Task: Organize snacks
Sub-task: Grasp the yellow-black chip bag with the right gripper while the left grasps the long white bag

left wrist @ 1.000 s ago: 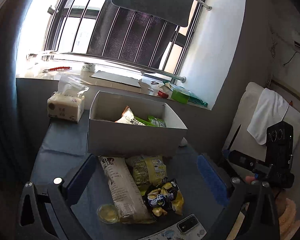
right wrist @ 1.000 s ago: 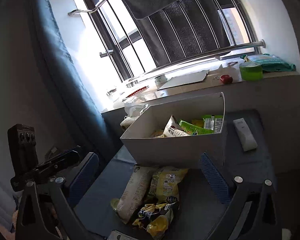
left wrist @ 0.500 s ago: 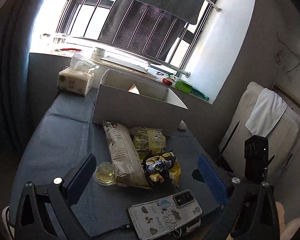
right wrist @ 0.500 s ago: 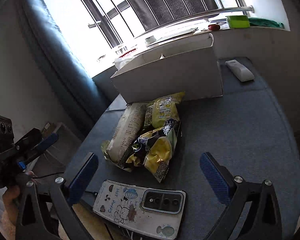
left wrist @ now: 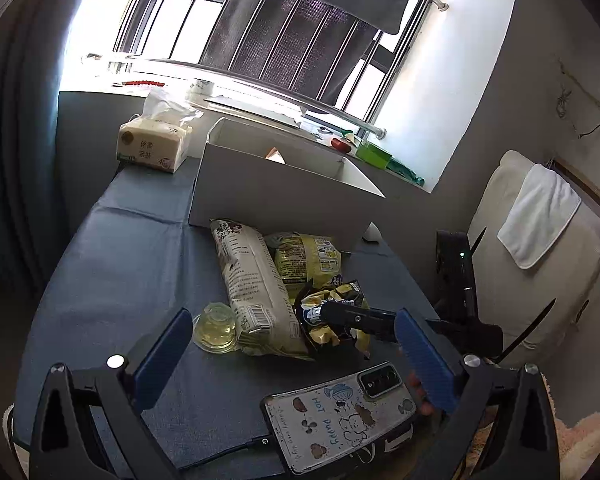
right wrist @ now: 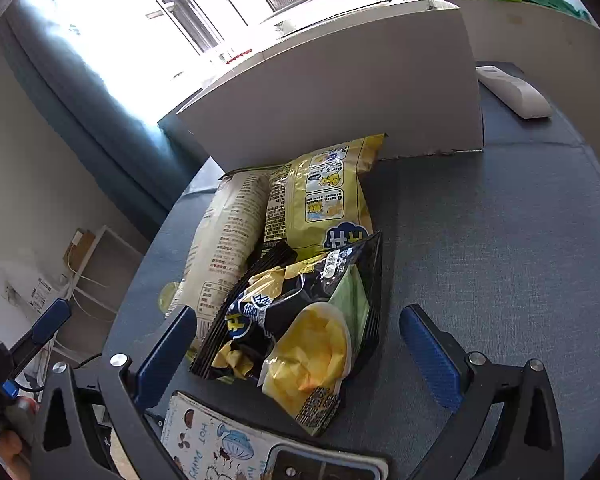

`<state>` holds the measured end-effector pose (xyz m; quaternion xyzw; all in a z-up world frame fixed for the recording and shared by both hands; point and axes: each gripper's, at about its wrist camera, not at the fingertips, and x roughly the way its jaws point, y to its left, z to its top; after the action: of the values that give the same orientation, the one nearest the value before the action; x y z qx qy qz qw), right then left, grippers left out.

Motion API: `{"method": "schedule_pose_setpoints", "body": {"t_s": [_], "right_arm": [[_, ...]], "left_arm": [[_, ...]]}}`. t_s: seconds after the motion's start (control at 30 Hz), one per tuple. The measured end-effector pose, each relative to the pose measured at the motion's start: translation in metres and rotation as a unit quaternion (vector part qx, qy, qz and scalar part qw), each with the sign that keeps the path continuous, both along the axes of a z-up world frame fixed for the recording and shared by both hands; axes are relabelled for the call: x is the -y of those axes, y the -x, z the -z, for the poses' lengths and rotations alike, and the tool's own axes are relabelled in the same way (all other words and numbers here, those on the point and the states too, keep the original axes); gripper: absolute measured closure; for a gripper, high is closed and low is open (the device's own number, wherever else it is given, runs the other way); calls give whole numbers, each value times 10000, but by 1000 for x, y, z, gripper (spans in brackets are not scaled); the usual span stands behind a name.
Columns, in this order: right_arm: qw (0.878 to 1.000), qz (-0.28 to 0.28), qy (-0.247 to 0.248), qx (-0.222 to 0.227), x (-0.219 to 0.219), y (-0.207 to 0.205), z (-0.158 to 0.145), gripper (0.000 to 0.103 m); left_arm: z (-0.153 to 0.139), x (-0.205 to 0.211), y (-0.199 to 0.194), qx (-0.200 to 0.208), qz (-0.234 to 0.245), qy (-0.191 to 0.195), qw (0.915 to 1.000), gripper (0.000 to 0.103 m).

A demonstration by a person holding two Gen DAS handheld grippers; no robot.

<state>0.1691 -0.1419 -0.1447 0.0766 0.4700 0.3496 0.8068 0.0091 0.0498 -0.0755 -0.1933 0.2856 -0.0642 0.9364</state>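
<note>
in the left wrist view, three snack packs lie together on the blue-grey woven cloth table (left wrist: 112, 264), just in front of the white cardboard box (left wrist: 276, 196). the long cream paper-like pack (left wrist: 252, 280) is smooth and puffed, the yellow foil pack (left wrist: 308, 256) lies beside it, and the crinkled black and yellow foil bag (left wrist: 332, 316) is nearest. a small clear jelly cup (left wrist: 216, 322) touches the cream pack. a phone in a white cartoon case (left wrist: 340, 416) lies flat at the table edge. the left gripper (left wrist: 292, 354) is held above the table, jaws wide apart, holding nothing.

in the right wrist view, the right gripper (right wrist: 298, 344) is low over the table, and its ribbed blue pads (right wrist: 428, 356) stand wide on both sides of the black and yellow bag, not touching it. a white plastic remote (right wrist: 516, 92) lies beside the box.
</note>
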Motion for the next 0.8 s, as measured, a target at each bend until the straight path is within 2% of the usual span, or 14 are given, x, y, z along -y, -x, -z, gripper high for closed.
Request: {"method": "schedule_pose_setpoints", "body": {"t_s": [0.07, 0.13, 0.17, 0.2, 0.4, 0.53, 0.8], "right_arm": [[9998, -143, 72, -107, -5, -2, 5, 0], [9998, -123, 130, 40, -5, 2, 4, 2], [9999, -108, 111, 37, -5, 2, 4, 21], [9999, -150, -50, -41, -3, 2, 6, 36], [9991, 103, -402, -100, 23, 16, 3, 44], [9979, 287, -588, -33, 51, 26, -5, 44], [9912, 670, -1128, -173, 102, 34, -12, 44]], "left_arm": [[3, -1, -1, -54, -24, -1, 10000, 0], [8, -2, -2, -140, -34, 15, 9999, 0], [10, -2, -3, -197, -46, 23, 9998, 0], [12, -2, -5, -256, -52, 23, 9997, 0], [18, -4, -11, -428, -78, -21, 9991, 0], [24, -3, -25, -594, -51, -102, 9982, 0], [35, 7, -96, -1165, 169, -783, 9900, 0]]}}
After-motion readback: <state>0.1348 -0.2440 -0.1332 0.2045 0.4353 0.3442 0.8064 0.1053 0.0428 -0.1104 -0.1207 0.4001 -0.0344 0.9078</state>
